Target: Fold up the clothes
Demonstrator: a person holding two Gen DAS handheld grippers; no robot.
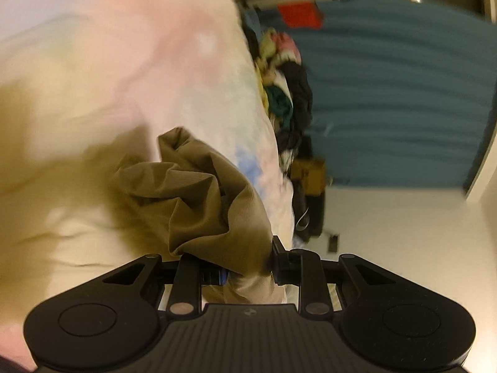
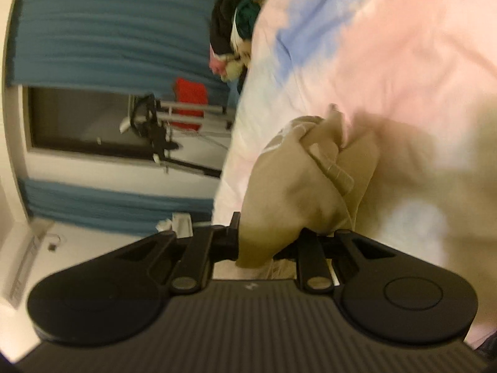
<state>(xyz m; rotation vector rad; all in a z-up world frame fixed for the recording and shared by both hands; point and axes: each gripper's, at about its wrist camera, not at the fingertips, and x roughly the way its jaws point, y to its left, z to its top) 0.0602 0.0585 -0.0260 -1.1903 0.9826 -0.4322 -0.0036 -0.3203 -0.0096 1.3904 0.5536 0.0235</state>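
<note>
Currently: khaki corduroy garment (image 1: 198, 192), soft, light, limp, bunched between both tongs above pastel tie-dye bedsheet (image 1: 130, 62). Left gripper (image 1: 248, 267) and right gripper (image 2: 267, 245) each clamped on cloth. Judged easiest held by hems or waistband. Clothes pile (image 1: 285, 93) far.

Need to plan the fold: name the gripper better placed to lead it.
Neither clearly: the left gripper and right gripper are both shut on the khaki garment above the sheet. Lead with either.

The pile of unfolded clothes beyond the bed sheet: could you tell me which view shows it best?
The left wrist view: the pile of unfolded clothes runs long down the edge of the bed sheet, many colours visible. The right wrist view shows only a small, blurred part of the pile near its top edge.
</note>
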